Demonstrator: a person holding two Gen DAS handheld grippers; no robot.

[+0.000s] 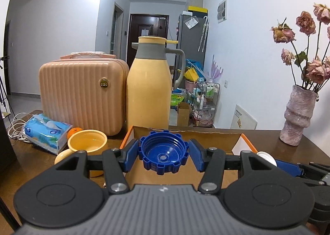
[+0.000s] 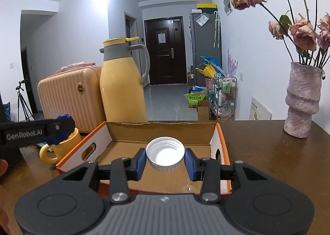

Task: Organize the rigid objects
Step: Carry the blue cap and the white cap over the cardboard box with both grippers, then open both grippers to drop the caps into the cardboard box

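My left gripper [image 1: 164, 153] is shut on a blue ridged bottle cap [image 1: 164, 152], held open side toward the camera over the near left part of an open cardboard box [image 1: 246, 146]. My right gripper [image 2: 165, 157] is shut on a white ridged bottle cap [image 2: 165, 154], held above the same box [image 2: 103, 142], near its front. The white cap also shows at the right in the left wrist view [image 1: 267, 157]. The left gripper with the blue cap shows at the left in the right wrist view [image 2: 61, 129].
On the brown table [image 2: 268, 152] stand a yellow thermos jug [image 1: 148, 90], a peach hard case [image 1: 82, 94], a yellow mug [image 1: 86, 146], a tissue pack [image 1: 47, 131] with an orange behind it, and a pink vase of dried roses [image 2: 302, 100] at the right.
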